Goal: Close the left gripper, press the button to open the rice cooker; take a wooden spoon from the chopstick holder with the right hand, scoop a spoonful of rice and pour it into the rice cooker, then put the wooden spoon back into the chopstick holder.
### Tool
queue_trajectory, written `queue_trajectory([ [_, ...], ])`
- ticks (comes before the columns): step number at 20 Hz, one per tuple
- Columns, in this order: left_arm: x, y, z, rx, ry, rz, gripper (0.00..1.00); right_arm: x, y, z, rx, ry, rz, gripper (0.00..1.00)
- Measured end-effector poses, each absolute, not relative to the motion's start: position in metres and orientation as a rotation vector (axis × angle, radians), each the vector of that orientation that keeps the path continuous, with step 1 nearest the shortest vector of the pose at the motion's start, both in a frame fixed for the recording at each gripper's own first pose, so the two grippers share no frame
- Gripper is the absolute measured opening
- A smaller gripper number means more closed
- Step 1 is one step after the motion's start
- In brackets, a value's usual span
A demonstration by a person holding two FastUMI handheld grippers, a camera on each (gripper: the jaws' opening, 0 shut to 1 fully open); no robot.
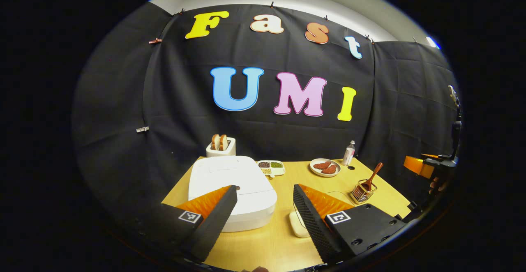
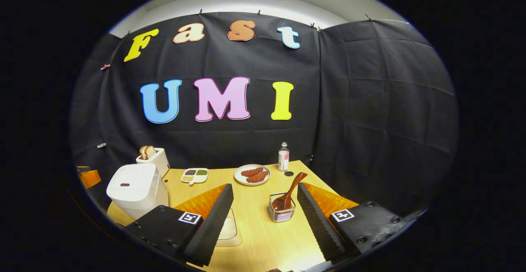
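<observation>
The white rice cooker (image 1: 232,185) (image 2: 137,190) stands with its lid down at the table's left, a small dark button (image 1: 237,188) on its front top. My left gripper (image 1: 265,187) hovers open just in front of it, its left finger overlapping the cooker's corner. A wooden spoon (image 1: 374,172) (image 2: 292,186) leans in the wire chopstick holder (image 1: 363,192) (image 2: 282,213). My right gripper (image 2: 265,186) is open, with the holder just inside its right finger. A pale shallow container (image 1: 298,224) (image 2: 228,231) lies near the front edge, partly hidden by fingers.
At the back stand a toaster with bread (image 1: 220,145) (image 2: 153,157), a divided dish of grains (image 1: 271,167), a plate of reddish-brown food (image 1: 324,167) (image 2: 252,174) and a small bottle (image 1: 349,153) (image 2: 283,157). The other gripper and a hand (image 1: 435,181) show far right.
</observation>
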State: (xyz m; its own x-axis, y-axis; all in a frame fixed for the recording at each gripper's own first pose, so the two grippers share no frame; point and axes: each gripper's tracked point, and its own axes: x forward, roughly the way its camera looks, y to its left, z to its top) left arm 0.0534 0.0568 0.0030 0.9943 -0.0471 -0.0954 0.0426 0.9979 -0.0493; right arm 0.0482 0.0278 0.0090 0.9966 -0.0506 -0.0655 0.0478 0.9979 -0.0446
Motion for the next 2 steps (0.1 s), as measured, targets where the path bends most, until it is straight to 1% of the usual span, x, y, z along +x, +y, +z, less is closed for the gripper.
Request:
queue_trajectory([
  [2,0.0455,0.0651,0.0069,-0.036,0.072,-0.029,0.95,0.0504,0.0355,0.0089,-0.027,0.063,-0.033,0.99],
])
